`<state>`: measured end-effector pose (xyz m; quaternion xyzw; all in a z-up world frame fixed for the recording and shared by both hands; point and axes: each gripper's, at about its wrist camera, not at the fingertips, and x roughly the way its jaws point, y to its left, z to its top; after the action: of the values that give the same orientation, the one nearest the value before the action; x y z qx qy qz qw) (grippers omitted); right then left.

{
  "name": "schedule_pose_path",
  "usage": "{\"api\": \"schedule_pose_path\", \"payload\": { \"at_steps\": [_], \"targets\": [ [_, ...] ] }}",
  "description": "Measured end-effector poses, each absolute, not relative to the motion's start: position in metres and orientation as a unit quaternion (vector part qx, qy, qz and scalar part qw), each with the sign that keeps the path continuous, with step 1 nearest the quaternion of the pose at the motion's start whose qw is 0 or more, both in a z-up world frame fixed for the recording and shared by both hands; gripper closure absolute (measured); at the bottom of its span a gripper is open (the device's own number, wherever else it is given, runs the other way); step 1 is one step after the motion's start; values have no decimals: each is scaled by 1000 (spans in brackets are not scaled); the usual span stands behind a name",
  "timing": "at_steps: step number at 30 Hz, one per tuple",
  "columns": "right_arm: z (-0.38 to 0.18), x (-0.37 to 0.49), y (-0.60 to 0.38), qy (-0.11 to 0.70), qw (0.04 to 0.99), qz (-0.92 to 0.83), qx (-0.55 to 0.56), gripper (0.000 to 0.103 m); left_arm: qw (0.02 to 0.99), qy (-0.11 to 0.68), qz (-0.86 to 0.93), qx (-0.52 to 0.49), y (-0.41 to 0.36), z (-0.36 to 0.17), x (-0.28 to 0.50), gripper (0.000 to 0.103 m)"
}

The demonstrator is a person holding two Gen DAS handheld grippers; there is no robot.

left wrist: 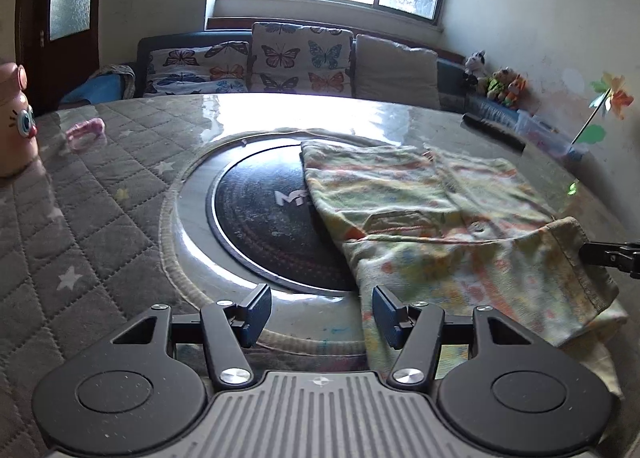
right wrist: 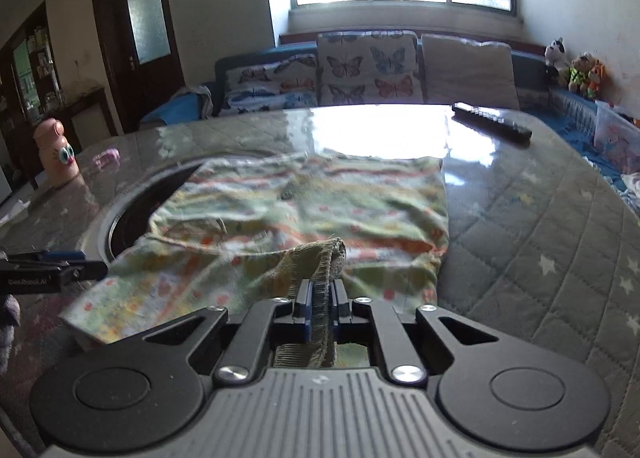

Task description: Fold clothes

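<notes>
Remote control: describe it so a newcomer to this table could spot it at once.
Start at the glass-topped table and look to its far edge, right of the window glare. The remote control lies there alone, beyond the patterned garment. It is the only long, thin black bar on the table.

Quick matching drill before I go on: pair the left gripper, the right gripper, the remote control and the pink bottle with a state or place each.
1. left gripper
2. right gripper
3. remote control
4. pink bottle

a. far right of the table
b. shut on the garment's hem
c. far left of the table
d. open, at the garment's near edge

Pairs: 1-d, 2-b, 3-a, 4-c
</notes>
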<state>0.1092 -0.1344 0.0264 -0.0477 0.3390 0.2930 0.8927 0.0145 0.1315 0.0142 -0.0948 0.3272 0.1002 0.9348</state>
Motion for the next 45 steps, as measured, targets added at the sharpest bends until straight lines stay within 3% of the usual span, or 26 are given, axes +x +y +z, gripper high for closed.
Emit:
{"api": "schedule_pose_path", "payload": {
  "at_steps": [8,16,30,39,45],
  "targets": [
    [24,112,-130,327,890,313,-49,88,942,318,88,-64,120,27,30,45],
    [7,116,-116,334,877,337,-76,69,938,343,53,-22,99,10,68,45],
    [6,83,-129,322,869,357,-120,65,941,333,46,44,92,4,29,40],
    [17,76,-142,320,872,355,-104,64,942,302,-22,143,51,11,-23,34],
    [27,73,-156,311,882,342,-92,56,928,283,-93,222,20,6,-45,28]
  ]
}}
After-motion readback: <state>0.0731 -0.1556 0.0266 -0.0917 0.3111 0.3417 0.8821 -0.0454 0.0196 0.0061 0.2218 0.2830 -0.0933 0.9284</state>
